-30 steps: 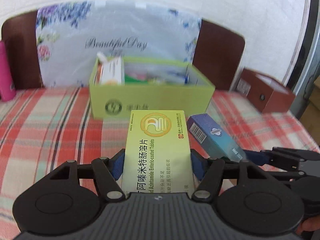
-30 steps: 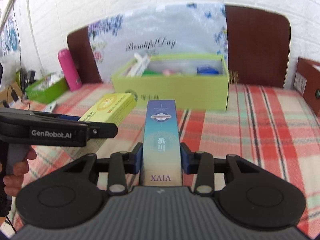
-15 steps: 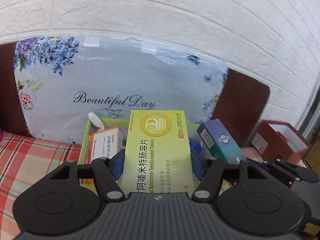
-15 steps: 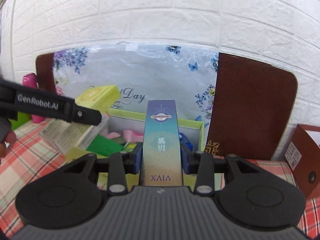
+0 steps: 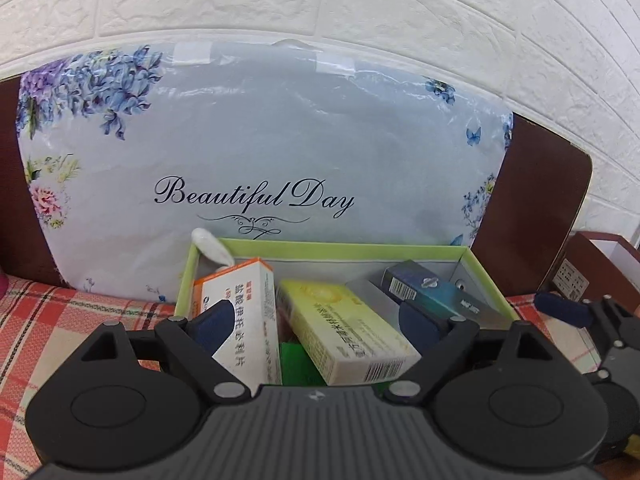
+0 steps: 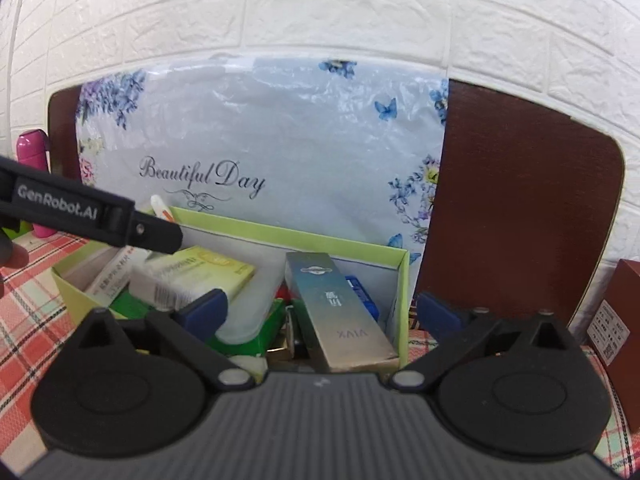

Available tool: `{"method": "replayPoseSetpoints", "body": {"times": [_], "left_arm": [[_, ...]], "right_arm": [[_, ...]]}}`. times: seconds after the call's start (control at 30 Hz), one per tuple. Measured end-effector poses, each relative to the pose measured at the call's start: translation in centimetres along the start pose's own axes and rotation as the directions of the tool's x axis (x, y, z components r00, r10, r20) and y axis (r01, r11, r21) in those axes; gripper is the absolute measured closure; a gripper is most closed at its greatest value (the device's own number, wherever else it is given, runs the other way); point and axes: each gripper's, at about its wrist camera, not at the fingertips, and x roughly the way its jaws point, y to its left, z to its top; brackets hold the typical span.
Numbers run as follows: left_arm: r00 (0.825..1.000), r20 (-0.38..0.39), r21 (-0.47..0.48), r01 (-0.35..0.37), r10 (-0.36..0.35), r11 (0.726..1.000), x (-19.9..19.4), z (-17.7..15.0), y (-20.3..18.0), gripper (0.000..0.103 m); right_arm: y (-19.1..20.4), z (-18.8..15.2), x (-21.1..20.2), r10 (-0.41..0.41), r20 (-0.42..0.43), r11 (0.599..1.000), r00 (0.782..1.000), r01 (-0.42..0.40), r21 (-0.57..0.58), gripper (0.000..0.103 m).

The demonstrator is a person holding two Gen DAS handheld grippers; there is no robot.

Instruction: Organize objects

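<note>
Two tools, left tool (image 5: 316, 320) and right tool (image 6: 322, 312), jaws just opened wide, seemingly dropping yellow box (image 5: 344, 340) and teal box (image 6: 340, 312) into the green bin (image 6: 360, 246).

Bin (image 5: 408, 247): before the pillow (image 5: 256, 140).
In bin: tablet box (image 5: 344, 336) left, slim box (image 5: 436, 296) right.

Yellow tablet carton (image 5: 344, 336) and blue-teal VIVX carton (image 6: 340, 312), both tilted inside green box (image 5: 360, 246).
</note>
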Motion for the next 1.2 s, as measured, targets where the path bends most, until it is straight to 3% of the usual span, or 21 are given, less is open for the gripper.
{"method": "replayPoseSetpoints", "body": {"times": [0.17, 0.33, 0.4, 0.57, 0.7, 0.87, 1.2], "left_arm": [[0.999, 0.046, 0.025, 0.003, -0.005, 1.0, -3.7, -0.7, -0.5, 0.011], [0.994, 0.1, 0.071, -0.052, 0.045, 0.996, -9.7, -1.9, -1.8, 0.005], [0.994, 0.085, 0.076, -0.075, 0.069, 0.994, -12.0, -2.9, -2.2, 0.004], [0.999, 0.036, -0.026, -0.024, 0.025, 0.999, -16.5, -6.6, -1.7, 0.004], [0.998, -0.017, -0.064, -0.064, 0.063, 0.996, -18.1, -9.7, -1.8, 0.004], [0.986, -0.061, 0.001, -0.154, 0.154, 0.988, -18.9, -12.8, -2.5, 0.004], [0.982, -0.072, 0.054, -0.172, 0.176, 0.984, -20.3, -14.4, -2.7, 0.004]], "right_arm": [[0.5, 0.7, -4.2, -0.013, 0.01, 1.0, 1.0, 0.012, 0.015, 0.0], [1.2, 0.7, -10.4, -0.006, 0.017, 0.999, 1.0, 0.005, 0.05, 0.0], [1.7, 0.1, -13.1, -0.011, 0.012, 0.998, 1.0, 0.01, 0.061, 0.0], [3.0, -2.8, -18.5, -0.038, -0.01, 0.995, 0.999, 0.038, 0.096, 0.0], [4.3, -5.7, -21.4, -0.048, -0.052, 0.991, 0.998, 0.054, 0.12, 0.0], [5.8, -8.4, -23.3, -0.072, -0.085, 0.988, 0.994, 0.083, 0.13, 0.0], [6.6, -9.3, -23.9, -0.075, -0.109, 0.982, 0.991, 0.093, 0.165, 0.0]]}}
